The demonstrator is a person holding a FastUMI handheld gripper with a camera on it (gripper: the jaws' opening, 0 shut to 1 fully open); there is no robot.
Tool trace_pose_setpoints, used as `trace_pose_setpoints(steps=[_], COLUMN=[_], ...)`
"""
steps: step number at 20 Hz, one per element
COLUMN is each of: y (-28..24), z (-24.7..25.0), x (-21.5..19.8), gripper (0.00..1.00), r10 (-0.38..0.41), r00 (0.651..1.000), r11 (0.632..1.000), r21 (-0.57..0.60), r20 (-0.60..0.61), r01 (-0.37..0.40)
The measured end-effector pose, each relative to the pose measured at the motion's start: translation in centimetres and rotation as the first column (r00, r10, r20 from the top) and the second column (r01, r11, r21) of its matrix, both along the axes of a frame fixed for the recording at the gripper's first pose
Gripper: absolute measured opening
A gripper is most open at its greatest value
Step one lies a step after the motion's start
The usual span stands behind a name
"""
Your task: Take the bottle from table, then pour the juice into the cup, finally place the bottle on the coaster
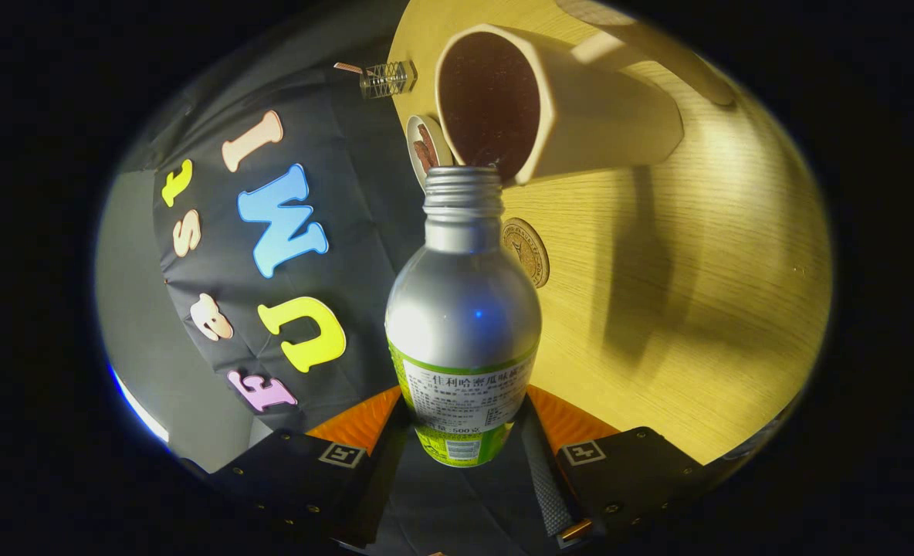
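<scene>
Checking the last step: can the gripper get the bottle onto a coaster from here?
Probably yes. The gripper is shut on the silver aluminium bottle, and the round brown coaster lies uncovered on the wooden table beside the cream cup.

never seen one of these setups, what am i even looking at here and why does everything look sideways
This is one picture from a fisheye camera mounted on a hand-held two-finger tool. A person carries it; there is no robot arm. The camera looks forward along the fingers, which show at the bottom.

The tool is shut on a silver metal bottle with a green label. Its cap is off, and its open mouth sits right at the rim of a pale cup. The scene looks sideways because the tool is tipped over for pouring, so the camera tips with it.

The wooden table bears the cup. Two round coasters also lie on it: one beside the cup, one behind the bottle's neck. A small clear object sits near the table's edge. I cannot see any juice flowing.
</scene>
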State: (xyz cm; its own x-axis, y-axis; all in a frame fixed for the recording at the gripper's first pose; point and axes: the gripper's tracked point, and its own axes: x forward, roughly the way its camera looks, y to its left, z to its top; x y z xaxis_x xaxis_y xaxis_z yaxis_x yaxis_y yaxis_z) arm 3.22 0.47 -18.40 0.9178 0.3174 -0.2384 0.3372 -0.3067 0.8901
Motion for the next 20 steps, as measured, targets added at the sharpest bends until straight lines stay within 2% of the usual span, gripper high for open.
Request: trace_pose_setpoints(steps=[11,20], y=[-0.3,-1.6], z=[0.5,2.1], x=[0.6,1.3], gripper=[0.77,0.77], r10=[-0.018,-0.065], r00=[1.0,0.998], r11=[0.998,0.989], r21=[0.067,0.132], r20=[-0.019,-0.019], r01=[0.02,0.067])
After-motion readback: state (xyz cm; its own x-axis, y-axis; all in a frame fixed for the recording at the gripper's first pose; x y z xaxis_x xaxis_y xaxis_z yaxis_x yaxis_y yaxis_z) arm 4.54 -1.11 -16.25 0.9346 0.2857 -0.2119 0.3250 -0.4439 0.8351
